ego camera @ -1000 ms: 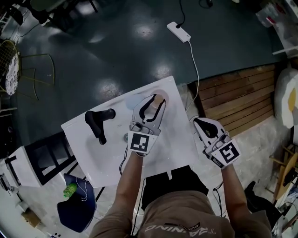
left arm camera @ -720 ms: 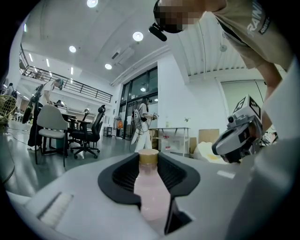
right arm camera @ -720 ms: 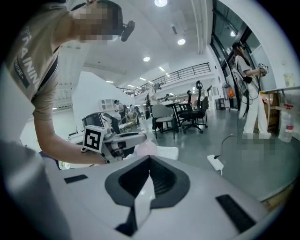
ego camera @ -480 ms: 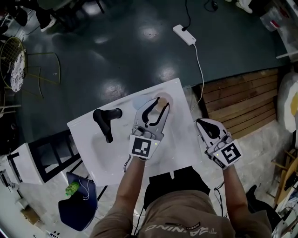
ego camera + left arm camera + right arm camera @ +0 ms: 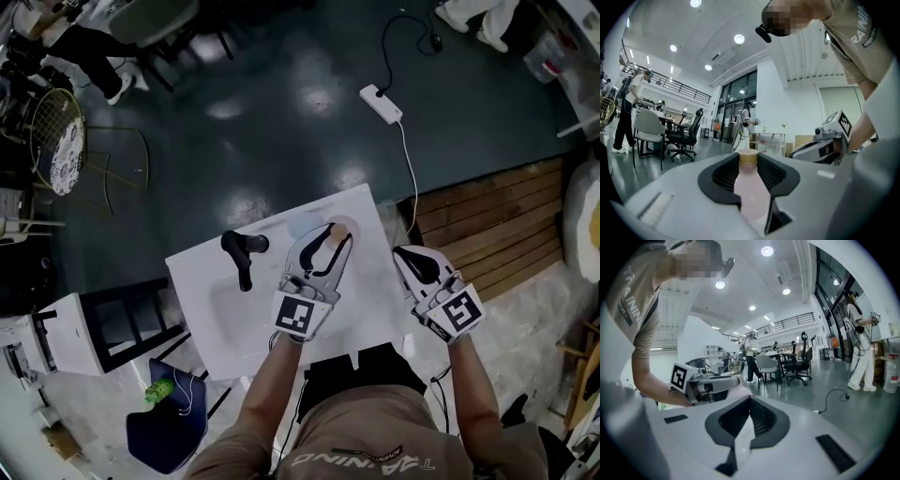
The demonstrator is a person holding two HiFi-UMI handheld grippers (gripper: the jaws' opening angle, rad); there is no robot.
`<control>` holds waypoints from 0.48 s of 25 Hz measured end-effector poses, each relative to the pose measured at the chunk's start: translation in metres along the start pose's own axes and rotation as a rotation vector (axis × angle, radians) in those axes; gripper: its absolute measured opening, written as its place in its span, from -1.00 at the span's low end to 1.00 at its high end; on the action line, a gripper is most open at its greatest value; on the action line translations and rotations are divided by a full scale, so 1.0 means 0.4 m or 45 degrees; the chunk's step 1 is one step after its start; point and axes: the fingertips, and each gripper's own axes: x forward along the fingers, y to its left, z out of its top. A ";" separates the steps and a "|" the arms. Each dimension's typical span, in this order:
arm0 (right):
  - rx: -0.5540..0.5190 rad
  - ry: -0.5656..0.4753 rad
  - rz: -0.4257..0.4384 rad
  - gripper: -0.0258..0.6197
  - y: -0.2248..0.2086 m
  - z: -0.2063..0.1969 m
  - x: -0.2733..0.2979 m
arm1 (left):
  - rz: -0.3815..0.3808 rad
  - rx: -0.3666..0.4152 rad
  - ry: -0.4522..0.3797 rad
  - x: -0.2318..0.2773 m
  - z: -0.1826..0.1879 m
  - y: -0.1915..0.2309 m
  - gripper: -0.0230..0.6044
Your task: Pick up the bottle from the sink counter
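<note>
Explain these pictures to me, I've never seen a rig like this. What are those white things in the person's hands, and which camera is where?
They are hand-held two-jaw grippers, each carrying a marker cube and its own camera. One picture comes from a camera on the person's head, looking down. The other two look along each gripper's jaws. Below is a white sink counter with a black tap. The left gripper is clamped on a pale pink plastic bottle with a tan cap. The right gripper is shut and empty.
</note>
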 end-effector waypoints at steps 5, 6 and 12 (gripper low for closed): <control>-0.039 -0.026 0.013 -0.90 0.013 0.067 -0.012 | -0.023 0.030 0.006 -0.009 0.058 -0.028 -0.52; -0.046 -0.028 0.014 -0.90 0.015 0.079 -0.017 | -0.024 0.033 0.007 -0.012 0.068 -0.035 -0.52; -0.024 -0.081 0.015 -0.90 0.036 0.135 -0.042 | -0.027 0.065 0.012 -0.056 0.110 -0.060 -0.52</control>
